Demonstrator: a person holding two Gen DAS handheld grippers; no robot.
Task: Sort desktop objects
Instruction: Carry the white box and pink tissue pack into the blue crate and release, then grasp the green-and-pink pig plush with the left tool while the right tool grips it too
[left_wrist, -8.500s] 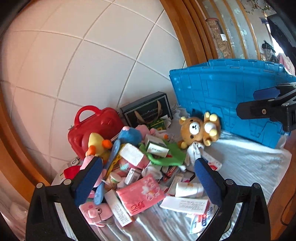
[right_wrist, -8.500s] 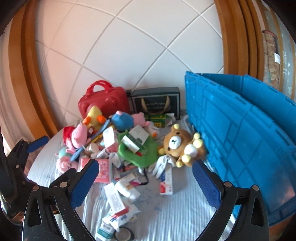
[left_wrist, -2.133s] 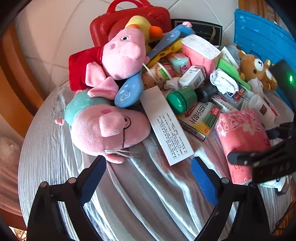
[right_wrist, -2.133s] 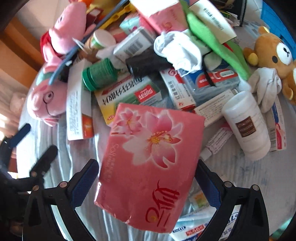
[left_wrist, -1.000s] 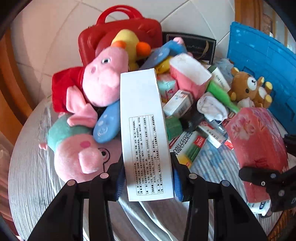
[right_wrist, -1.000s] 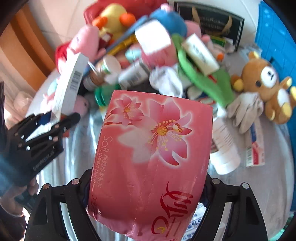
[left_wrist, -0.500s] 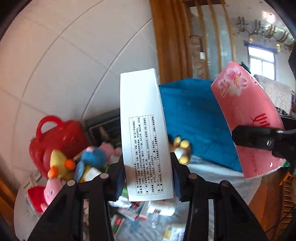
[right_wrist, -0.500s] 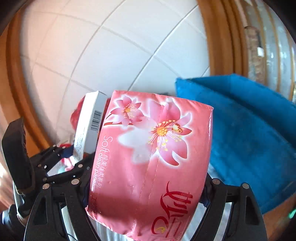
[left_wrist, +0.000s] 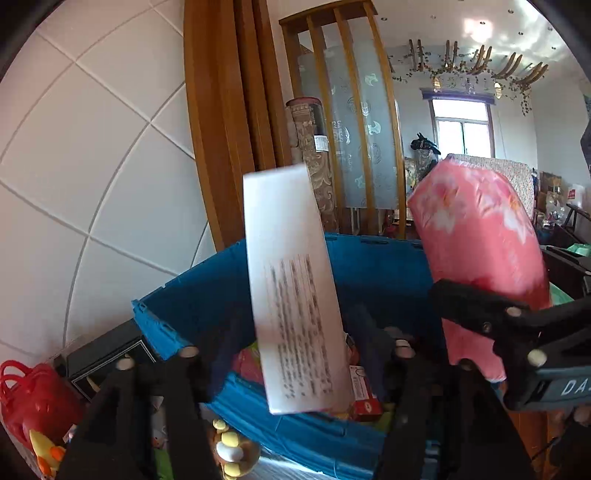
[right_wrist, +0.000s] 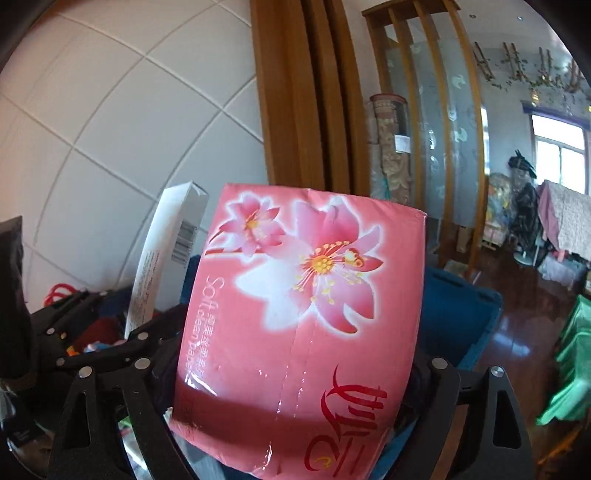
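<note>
Both grippers hang over the open blue crate (left_wrist: 369, 266). The jaws of my left gripper (left_wrist: 295, 325) are opening. The long white box (left_wrist: 291, 288) is blurred and loose between them, clear of both fingers, tilted above the crate's inside. My right gripper (right_wrist: 295, 369) is opening too. The pink flowered tissue pack (right_wrist: 303, 314) still stands between its fingers, with a dark gap at the right finger (right_wrist: 436, 373). In the left wrist view the pack (left_wrist: 476, 240) shows at the right, over the crate's far side. The white box (right_wrist: 166, 251) stands left of the pack.
Several small boxes (left_wrist: 364, 387) lie inside the crate. Below left are a red case (left_wrist: 29, 398), a black gift box (left_wrist: 99, 354), a yellow duck toy (left_wrist: 44, 454) and a plush bear's feet (left_wrist: 229, 450). A tiled wall and wooden frame (left_wrist: 229, 129) stand behind.
Both grippers have swung from above the table pile to over the blue crate. The left jaws have spread and the white box has come loose. The right jaws have widened around the pack.
</note>
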